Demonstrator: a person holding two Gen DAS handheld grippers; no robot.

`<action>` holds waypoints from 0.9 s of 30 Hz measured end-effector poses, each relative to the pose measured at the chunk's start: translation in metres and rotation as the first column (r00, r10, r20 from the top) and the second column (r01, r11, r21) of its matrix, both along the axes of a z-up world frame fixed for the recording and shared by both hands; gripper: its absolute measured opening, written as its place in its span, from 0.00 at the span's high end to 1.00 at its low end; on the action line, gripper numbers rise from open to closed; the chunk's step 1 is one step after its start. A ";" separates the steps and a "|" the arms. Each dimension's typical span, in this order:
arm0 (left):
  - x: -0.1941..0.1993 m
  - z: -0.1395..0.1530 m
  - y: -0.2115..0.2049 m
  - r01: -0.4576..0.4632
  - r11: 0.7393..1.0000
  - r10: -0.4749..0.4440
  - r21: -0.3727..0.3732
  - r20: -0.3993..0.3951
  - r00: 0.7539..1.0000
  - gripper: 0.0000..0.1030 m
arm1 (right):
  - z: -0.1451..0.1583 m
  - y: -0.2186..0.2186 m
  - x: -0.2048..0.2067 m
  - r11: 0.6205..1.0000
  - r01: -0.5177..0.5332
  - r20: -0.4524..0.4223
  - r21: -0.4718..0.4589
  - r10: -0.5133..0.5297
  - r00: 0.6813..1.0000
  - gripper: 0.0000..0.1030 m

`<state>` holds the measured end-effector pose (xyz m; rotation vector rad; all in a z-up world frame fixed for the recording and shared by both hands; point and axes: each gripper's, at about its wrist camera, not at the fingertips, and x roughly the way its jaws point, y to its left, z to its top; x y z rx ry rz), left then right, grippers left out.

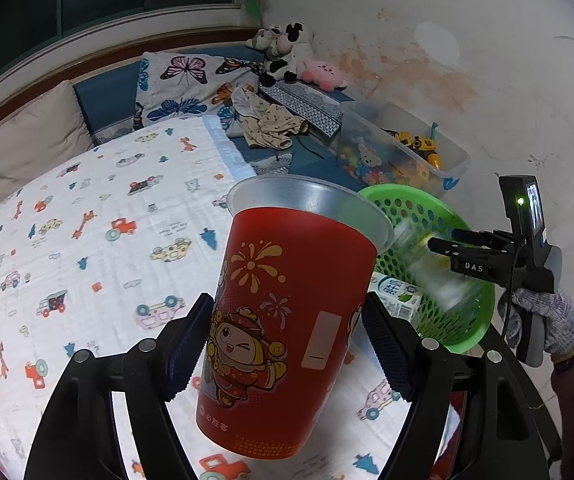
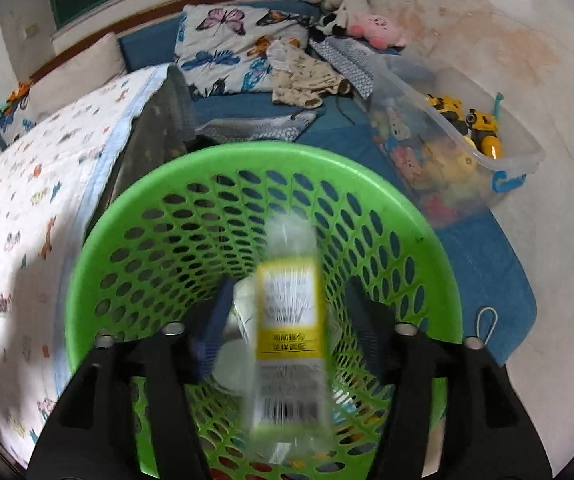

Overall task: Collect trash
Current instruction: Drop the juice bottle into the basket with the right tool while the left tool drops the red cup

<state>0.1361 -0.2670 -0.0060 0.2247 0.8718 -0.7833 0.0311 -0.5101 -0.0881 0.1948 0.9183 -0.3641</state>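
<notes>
My left gripper (image 1: 287, 344) is shut on a red paper cup (image 1: 283, 320) with a cartoon print and a clear rim, held above the bed. My right gripper (image 2: 287, 320) is open over the green mesh basket (image 2: 135, 216). A clear plastic bottle with a yellow label (image 2: 287, 332) is blurred between the spread fingers, apart from both pads, over the basket's inside. In the left wrist view the right gripper (image 1: 439, 246) hovers over the basket (image 1: 467, 320), with the blurred bottle (image 1: 439, 268) below it. A white and green carton (image 1: 397, 294) lies in the basket.
The bed has a white blanket with car prints (image 1: 87, 240). A clear plastic bin of toys (image 2: 459, 144) stands behind the basket near the stained wall. Butterfly pillows (image 2: 231, 48), plush toys (image 2: 351, 8) and a crumpled garment (image 2: 303, 76) lie at the bed's head.
</notes>
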 end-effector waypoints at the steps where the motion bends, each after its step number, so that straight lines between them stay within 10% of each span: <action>1: -0.001 0.000 -0.004 0.006 1.000 -0.006 -0.001 -0.002 1.000 0.29 | 0.002 0.001 -0.002 1.000 0.002 0.005 -0.007 -0.002 1.000 0.40; 27: -0.018 -0.031 -0.119 0.119 0.992 -0.115 0.049 -0.065 0.991 0.29 | 0.054 0.024 -0.103 0.999 0.039 0.197 0.025 -0.044 0.980 0.38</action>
